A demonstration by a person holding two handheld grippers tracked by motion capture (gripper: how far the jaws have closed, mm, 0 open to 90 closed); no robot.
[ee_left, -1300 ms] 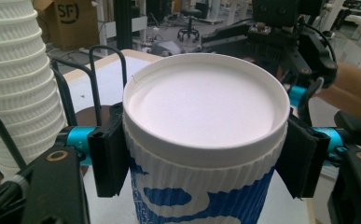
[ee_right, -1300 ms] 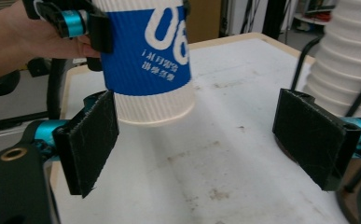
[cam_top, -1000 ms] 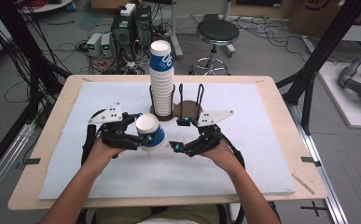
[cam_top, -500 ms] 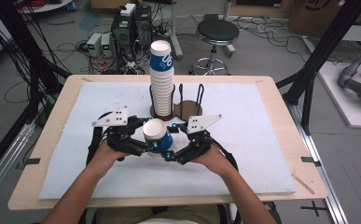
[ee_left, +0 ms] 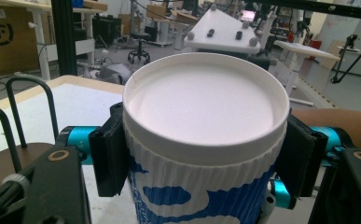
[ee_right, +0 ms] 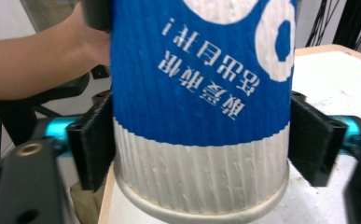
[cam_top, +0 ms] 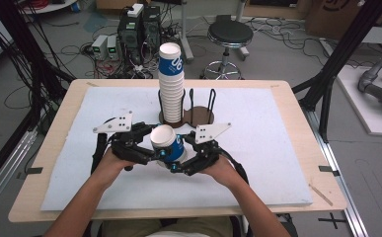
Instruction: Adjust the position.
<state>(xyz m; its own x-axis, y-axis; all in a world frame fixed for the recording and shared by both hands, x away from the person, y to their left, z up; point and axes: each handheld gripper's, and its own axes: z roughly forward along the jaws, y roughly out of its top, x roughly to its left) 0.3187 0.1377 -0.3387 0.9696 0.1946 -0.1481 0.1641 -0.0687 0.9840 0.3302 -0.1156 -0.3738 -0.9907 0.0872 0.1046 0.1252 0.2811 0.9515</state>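
Note:
A blue-and-white ribbed paper cup hangs upside down, white base up, just above the white mat in front of the person. My left gripper is shut on it from the left; its pads press the cup just below the base. From the right, my right gripper is shut on the same cup, its pads on the white ribbed band near the downward rim.
A tall stack of like cups stands in a brown round holder with black wire loops, just behind the held cup. The white mat covers the wooden table. A stool and computers stand on the floor beyond.
The cup has drifted a little right and toward the person with the left gripper. The right gripper has come in from the right and shut on it.

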